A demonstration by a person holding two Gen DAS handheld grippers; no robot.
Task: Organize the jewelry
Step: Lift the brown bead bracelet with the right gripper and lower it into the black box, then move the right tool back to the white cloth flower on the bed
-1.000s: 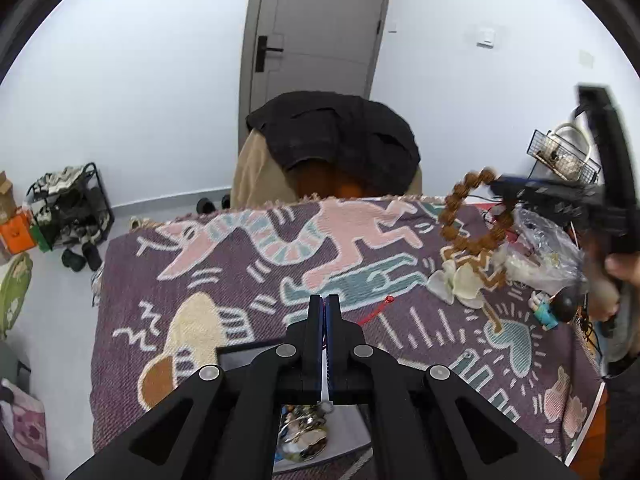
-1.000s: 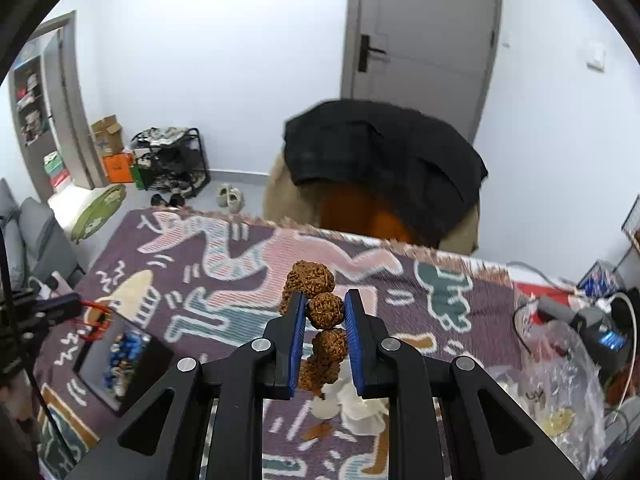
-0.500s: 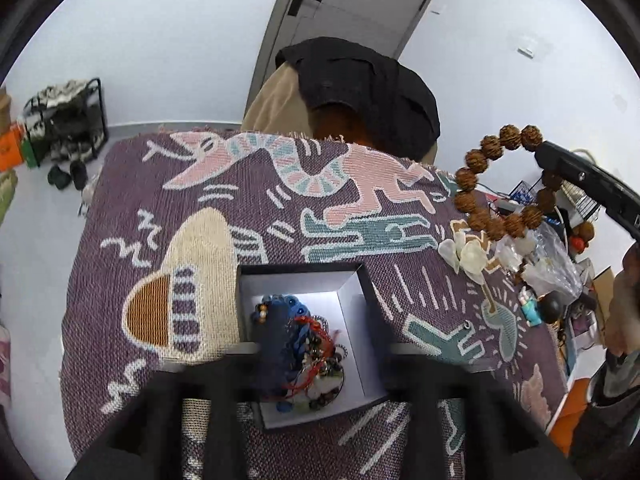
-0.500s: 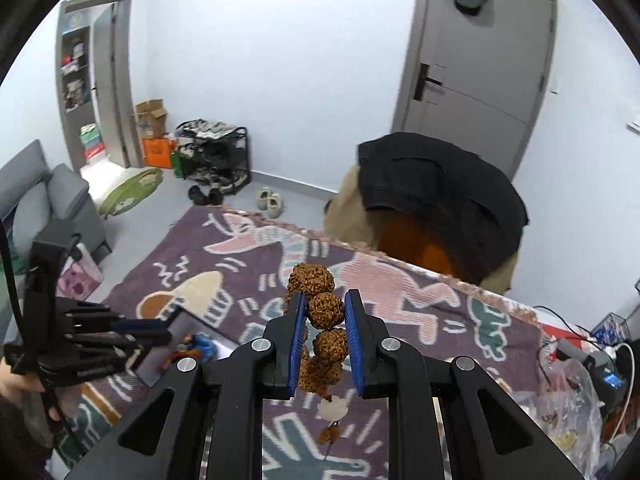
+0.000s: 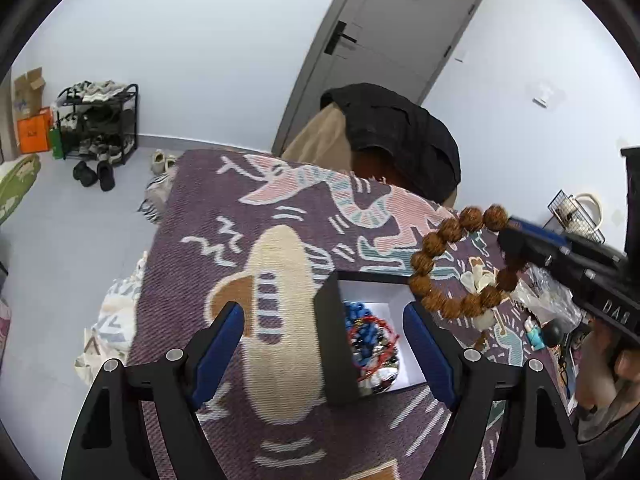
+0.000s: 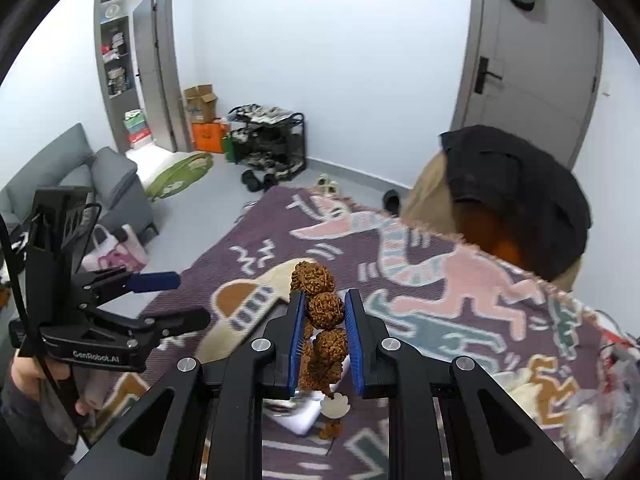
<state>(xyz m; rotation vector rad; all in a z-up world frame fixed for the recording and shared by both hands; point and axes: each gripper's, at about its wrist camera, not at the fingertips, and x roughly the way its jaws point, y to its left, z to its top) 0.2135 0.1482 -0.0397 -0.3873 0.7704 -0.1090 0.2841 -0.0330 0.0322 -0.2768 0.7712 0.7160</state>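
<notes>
A black box with a white inside [image 5: 394,304] sits on the purple patterned cloth [image 5: 248,208], holding blue and red jewelry [image 5: 370,336]. My left gripper [image 5: 322,320] hovers over it with its jaws opening. The box's left wall stands between the fingers, untouched. My right gripper [image 6: 322,308] is shut on a brown rough-bead bracelet [image 6: 324,312]. In the left wrist view the bracelet [image 5: 430,256] hangs from the right gripper [image 5: 508,236] above the box's right edge. The right wrist view shows the left gripper [image 6: 176,298] at the left and a white corner of the box [image 6: 296,418] under the beads.
A chair draped with a black garment [image 5: 396,136] stands behind the table. Plastic bags [image 5: 548,300], a small figurine [image 5: 534,330] and a wire basket [image 5: 576,212] crowd the table's right end. On the floor are bags [image 5: 116,320], a shoe rack [image 5: 96,120] and a grey sofa [image 6: 92,184].
My left gripper has gone from shut to wide open, and a red cord piece now lies in the box. The right gripper has carried the bead bracelet leftward to the box.
</notes>
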